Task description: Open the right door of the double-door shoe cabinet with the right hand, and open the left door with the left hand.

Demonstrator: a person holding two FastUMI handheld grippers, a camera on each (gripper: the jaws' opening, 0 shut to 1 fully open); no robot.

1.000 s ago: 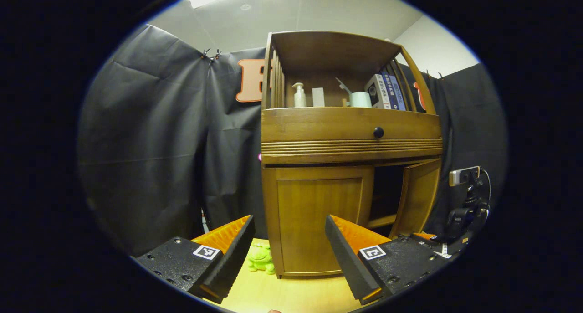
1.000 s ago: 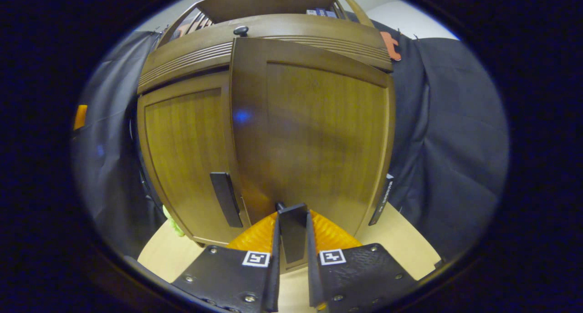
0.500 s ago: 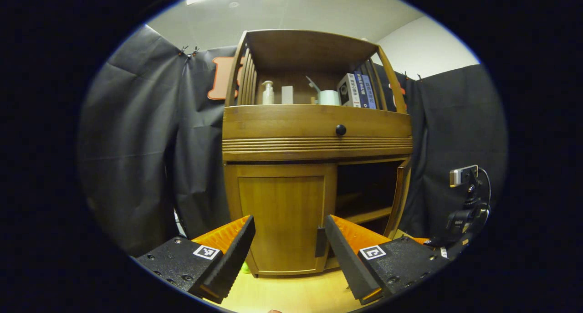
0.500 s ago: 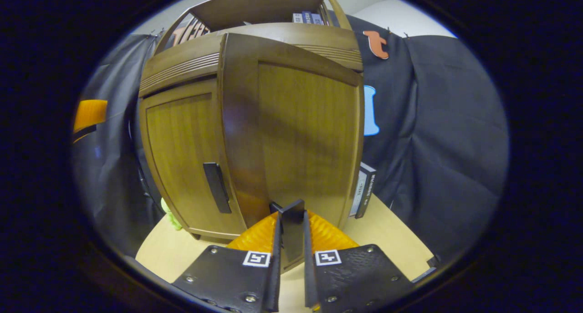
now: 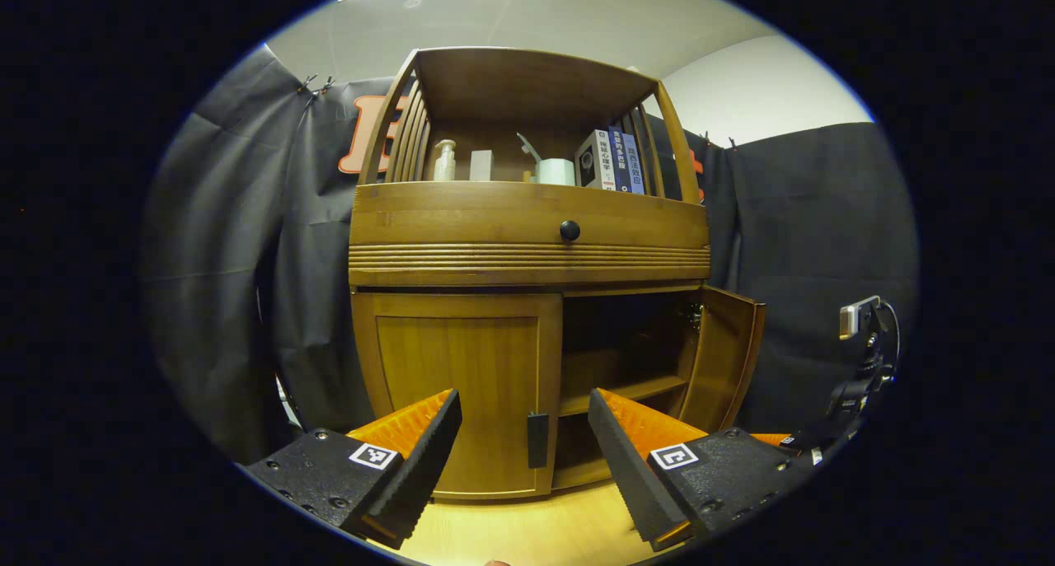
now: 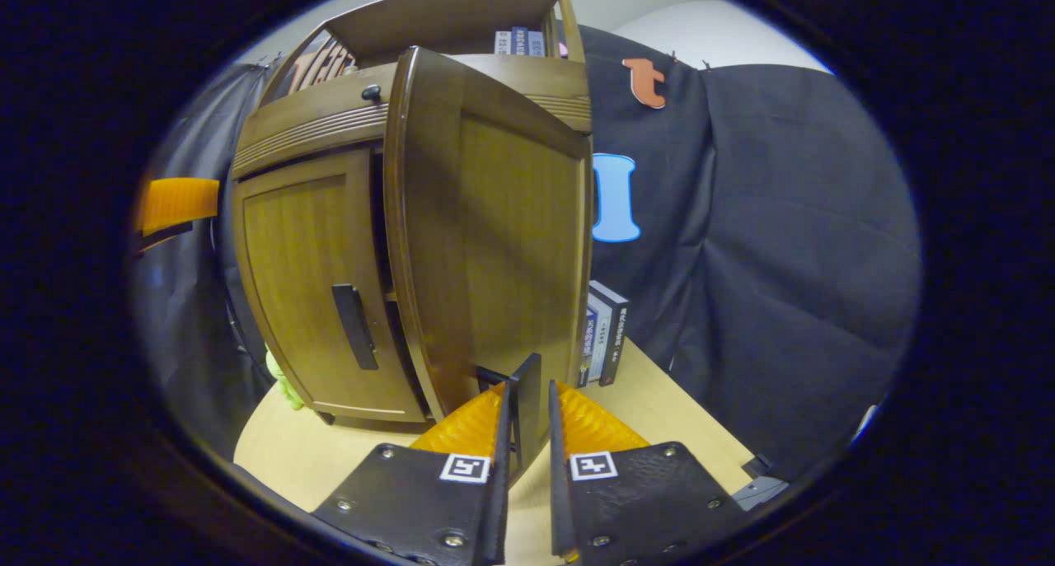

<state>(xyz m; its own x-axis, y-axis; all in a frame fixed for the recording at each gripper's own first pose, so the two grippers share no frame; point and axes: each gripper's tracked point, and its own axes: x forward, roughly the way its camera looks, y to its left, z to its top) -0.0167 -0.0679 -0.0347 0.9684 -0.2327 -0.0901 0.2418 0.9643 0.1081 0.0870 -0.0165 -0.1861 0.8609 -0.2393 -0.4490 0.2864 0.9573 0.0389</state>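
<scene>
Progress looks like roughly halfway, judging by how things sit. The right door (image 5: 725, 360) of the shoe cabinet (image 5: 527, 228) is swung well out on its hinge, so you can see the dark inside and a shelf board in the left gripper view. The left door (image 5: 461, 385) sits flush and shut, its dark handle (image 5: 537, 440) on the edge nearest the middle gap. So the right-hand half is basically done and the whole left-hand half is left.

Right hand-held gripper (image 6: 527, 434): fingers pinched down to a narrow slot, clamped on the right door's handle (image 6: 526, 409), a dark bar sticking up between them at the door's lower free edge. From that camera the door face (image 6: 503, 245) looms close, and the closed left door with its own handle (image 6: 354, 327) sits just to its left. A couple of boxed books (image 6: 606, 335) stand on the table (image 6: 684, 409) behind the open door, close to the cabinet's right side.

Left hand-held gripper (image 5: 523, 459): spread wide, holding nothing, touching nothing. It's hanging in front of the cabinet with the left door's handle showing between the two fingers, a bit farther off. My guess is it only needs to go forward and close on that handle, then pull.
</scene>
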